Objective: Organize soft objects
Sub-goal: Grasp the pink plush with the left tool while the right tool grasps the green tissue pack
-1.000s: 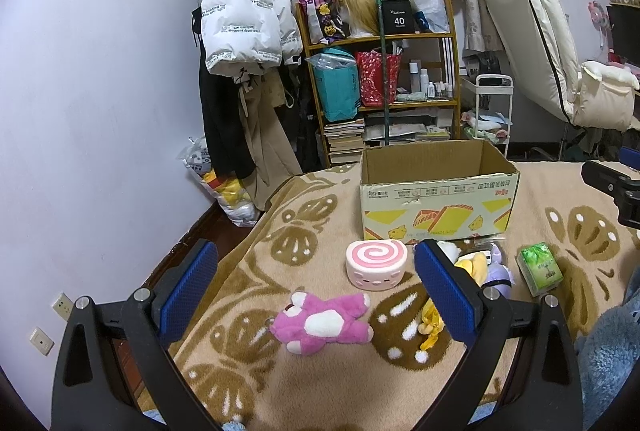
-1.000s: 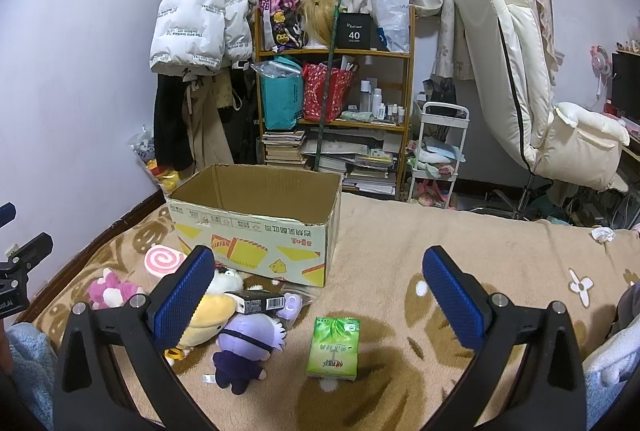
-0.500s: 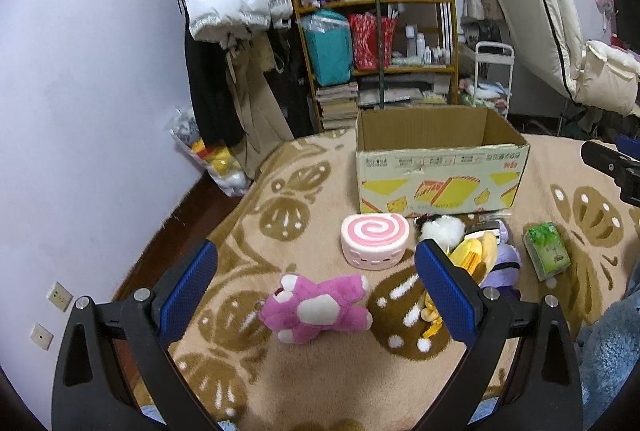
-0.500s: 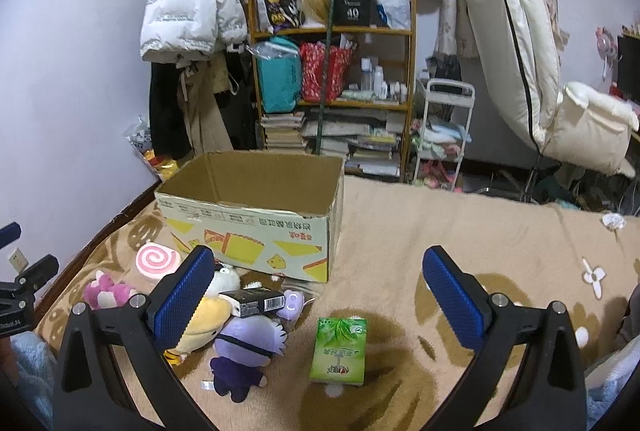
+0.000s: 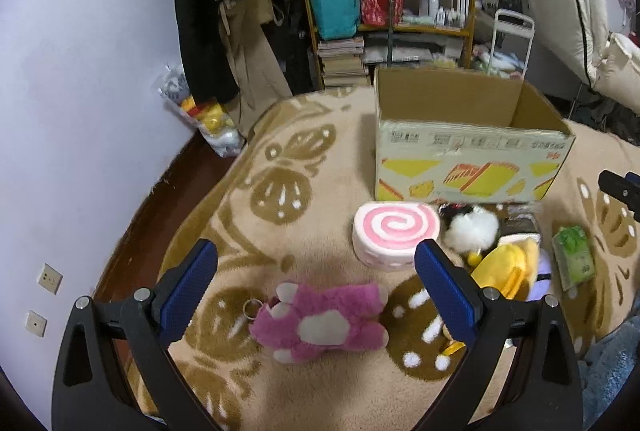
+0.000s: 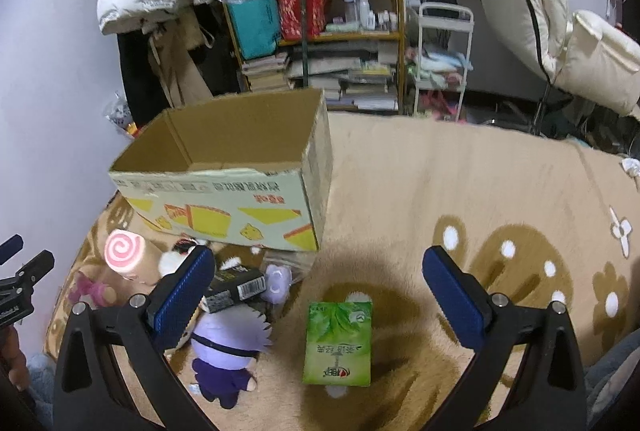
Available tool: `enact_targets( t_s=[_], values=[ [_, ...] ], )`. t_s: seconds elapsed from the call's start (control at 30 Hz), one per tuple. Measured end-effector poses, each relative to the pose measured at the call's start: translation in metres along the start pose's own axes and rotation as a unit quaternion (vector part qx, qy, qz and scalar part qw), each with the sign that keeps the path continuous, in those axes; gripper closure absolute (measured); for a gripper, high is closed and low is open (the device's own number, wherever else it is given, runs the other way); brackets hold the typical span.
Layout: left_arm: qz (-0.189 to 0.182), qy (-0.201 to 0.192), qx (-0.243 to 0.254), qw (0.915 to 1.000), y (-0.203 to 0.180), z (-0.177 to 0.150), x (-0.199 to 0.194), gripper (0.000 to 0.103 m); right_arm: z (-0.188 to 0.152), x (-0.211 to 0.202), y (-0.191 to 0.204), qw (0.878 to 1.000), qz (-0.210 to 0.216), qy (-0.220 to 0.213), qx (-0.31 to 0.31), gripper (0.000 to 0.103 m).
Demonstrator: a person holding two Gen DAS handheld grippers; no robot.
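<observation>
Reaching for the first toy: the left gripper (image 5: 316,273), jaws wide, hovers over the pink plush bear (image 5: 320,319) near the blanket's (image 5: 328,151) left edge; next, lower, pinch, carry to the cardboard box (image 5: 468,159). The right gripper (image 6: 316,283) hangs empty, jaws apart.

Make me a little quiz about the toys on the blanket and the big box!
1. True or false: the cardboard box already has toys in it.
2. Which toy lies between the fingers of the left gripper? A) pink plush B) swirl roll cushion C) yellow plush
3. Fill in: the green tissue pack lies flat in front of the open ___ gripper.

Key: 1 false, what shows of its inside is bare; 2 A; 3 right.
</observation>
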State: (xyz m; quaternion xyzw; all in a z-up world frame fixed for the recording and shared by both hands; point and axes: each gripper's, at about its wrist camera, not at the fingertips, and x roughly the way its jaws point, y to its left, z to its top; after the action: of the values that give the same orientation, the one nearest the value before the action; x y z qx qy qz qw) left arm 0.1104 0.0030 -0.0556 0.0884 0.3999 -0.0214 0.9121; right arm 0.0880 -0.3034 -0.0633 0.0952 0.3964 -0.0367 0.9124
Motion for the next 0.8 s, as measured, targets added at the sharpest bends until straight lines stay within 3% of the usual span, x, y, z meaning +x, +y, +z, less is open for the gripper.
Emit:
enact_targets(
  t_s=[0.13,0.33,0.57,0.8],
  values=[
    [-0.008,0.043,0.001,0.999,-0.001,-0.008,0.025,0.005,-0.004,0.02,-0.002,0.999,-0.005,0.042,-0.002,0.0],
    [-0.012,0.075,0.003,0.9971,-0.004,-0.017,0.044,0.005,-0.01,0.041,-0.01,0.996,-0.007,0.088,0.007,0.0],
    [-0.016,0.118,0.002,0.9928,-0.005,-0.03,0.064,0.005,-0.024,0.067,-0.016,0.985,-0.03,0.171,0.002,0.0],
    [-0.005,0.157,0.012,0.9875,-0.006,-0.043,0.087,0.005,-0.028,0.082,-0.019,0.976,-0.036,0.213,-0.004,0.0]
  ],
)
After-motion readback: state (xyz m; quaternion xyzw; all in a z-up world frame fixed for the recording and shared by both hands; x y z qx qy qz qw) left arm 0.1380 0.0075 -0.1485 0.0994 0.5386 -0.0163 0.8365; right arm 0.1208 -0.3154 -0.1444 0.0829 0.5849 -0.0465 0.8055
